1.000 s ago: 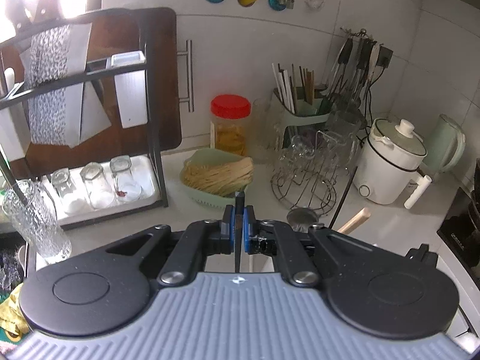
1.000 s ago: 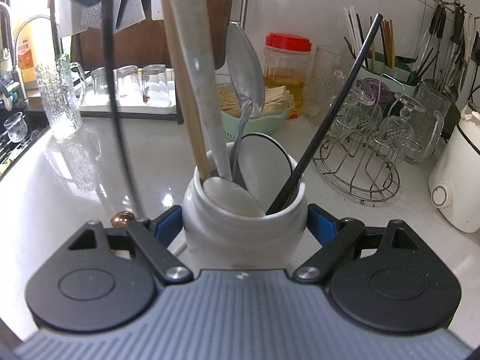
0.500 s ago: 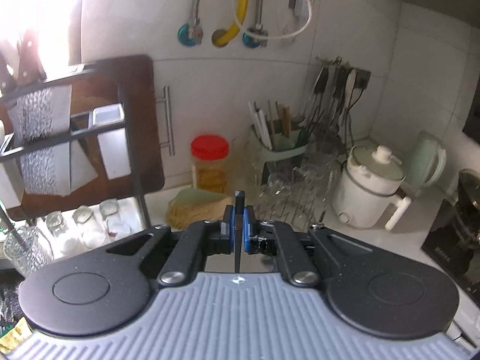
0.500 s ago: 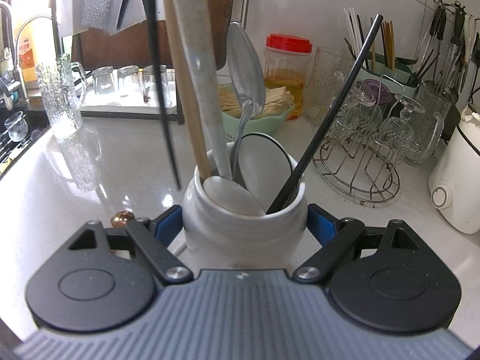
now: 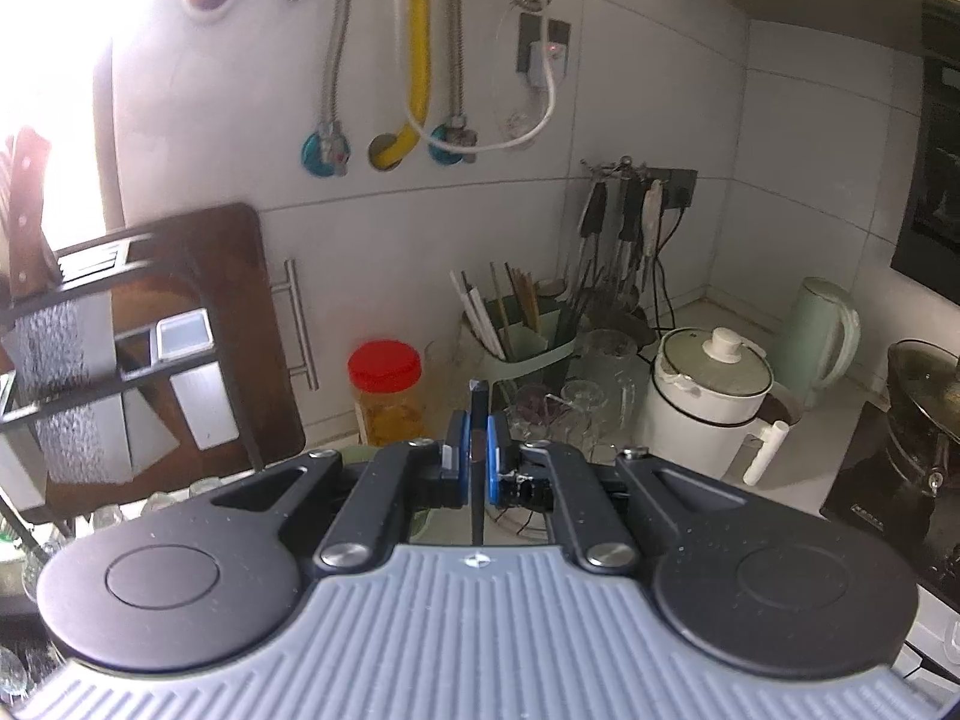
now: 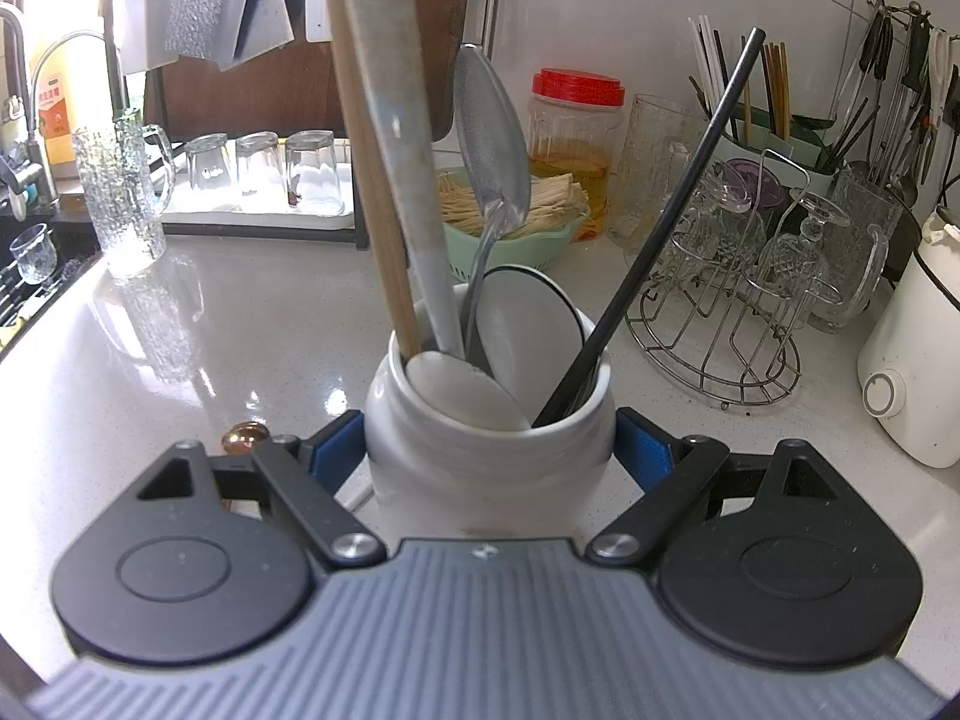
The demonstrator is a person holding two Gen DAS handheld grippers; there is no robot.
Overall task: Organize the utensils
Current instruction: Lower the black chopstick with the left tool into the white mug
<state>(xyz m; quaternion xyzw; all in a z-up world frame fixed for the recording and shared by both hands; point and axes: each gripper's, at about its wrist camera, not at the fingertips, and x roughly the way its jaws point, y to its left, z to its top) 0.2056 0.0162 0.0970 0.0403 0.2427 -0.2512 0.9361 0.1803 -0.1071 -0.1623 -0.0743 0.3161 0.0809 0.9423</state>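
Note:
My right gripper (image 6: 489, 456) is shut on a white ceramic utensil jar (image 6: 489, 450) standing on the pale counter. The jar holds a wooden handle (image 6: 366, 168), a grey-white ladle handle (image 6: 402, 138), a steel spoon (image 6: 492, 144), a white scoop and one black chopstick (image 6: 660, 222). My left gripper (image 5: 474, 462) is shut on a second black chopstick (image 5: 479, 420), held upright high above the counter; its lower part is hidden behind the gripper body.
Green chopstick holder (image 5: 528, 336), red-lidded jar (image 5: 387, 390), white cooker (image 5: 708, 402) and kettle (image 5: 819, 336) stand at the back wall. Wire glass rack (image 6: 732, 300), green noodle basket (image 6: 516, 222), glass mug (image 6: 120, 198) and dish rack with glasses (image 6: 258, 174) surround the jar.
My left gripper has risen with the black chopstick, which has left the right wrist view. The right gripper and jar have not moved.

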